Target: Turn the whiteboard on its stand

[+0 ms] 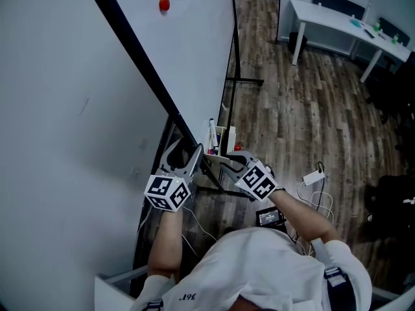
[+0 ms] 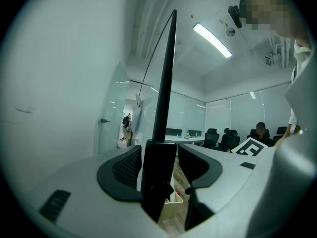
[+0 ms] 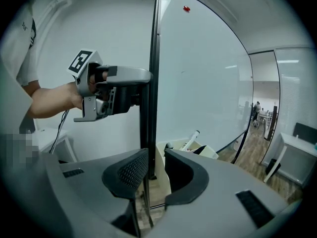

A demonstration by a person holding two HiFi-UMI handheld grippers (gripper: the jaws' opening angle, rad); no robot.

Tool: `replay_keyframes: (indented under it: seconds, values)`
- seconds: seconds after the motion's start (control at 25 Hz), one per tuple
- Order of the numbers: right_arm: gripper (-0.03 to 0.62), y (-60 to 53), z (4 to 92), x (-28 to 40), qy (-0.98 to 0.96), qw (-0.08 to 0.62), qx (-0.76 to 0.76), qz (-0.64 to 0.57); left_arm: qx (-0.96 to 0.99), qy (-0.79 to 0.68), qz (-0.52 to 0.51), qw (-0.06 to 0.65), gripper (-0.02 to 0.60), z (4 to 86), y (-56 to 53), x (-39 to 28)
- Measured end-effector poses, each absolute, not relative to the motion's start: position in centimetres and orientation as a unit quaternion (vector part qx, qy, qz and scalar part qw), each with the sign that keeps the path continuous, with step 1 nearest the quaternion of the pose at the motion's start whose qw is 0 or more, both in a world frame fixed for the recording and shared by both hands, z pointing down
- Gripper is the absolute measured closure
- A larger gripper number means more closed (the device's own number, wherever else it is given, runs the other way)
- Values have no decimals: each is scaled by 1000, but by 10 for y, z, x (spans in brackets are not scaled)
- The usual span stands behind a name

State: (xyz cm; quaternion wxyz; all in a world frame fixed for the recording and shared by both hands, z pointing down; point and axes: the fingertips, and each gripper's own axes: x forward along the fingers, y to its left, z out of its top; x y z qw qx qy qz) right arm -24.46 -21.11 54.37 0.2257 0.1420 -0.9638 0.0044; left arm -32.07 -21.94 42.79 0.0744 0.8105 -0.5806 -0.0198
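The whiteboard (image 1: 65,109) stands tilted, its black frame edge (image 1: 139,63) running down to both grippers. My left gripper (image 1: 188,158) straddles that edge near the board's lower corner. In the left gripper view the black frame (image 2: 166,83) stands between the wide jaws of the left gripper (image 2: 159,165), with a gap on the right side. The right gripper view shows the left gripper (image 3: 142,87) around the frame (image 3: 151,58). My right gripper (image 1: 224,168) is open just beside the same edge; the bar stands ahead between the jaws of the right gripper (image 3: 151,170), untouched.
A red magnet (image 1: 164,4) sticks on the board. A white marker tray (image 1: 222,140) with pens hangs by the grippers. The stand's foot (image 1: 245,80) lies on the wood floor. A white desk (image 1: 324,21), cables with an adapter (image 1: 314,177) and a black bag (image 1: 392,199) are to the right.
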Motion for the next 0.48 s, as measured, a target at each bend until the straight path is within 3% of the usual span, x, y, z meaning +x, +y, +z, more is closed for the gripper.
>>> replay_keyframes:
  seconds: [0.48]
  values:
    - [491, -221, 557, -252, -961, 236, 142, 17, 811, -578, -18, 86, 359, 441, -244, -317]
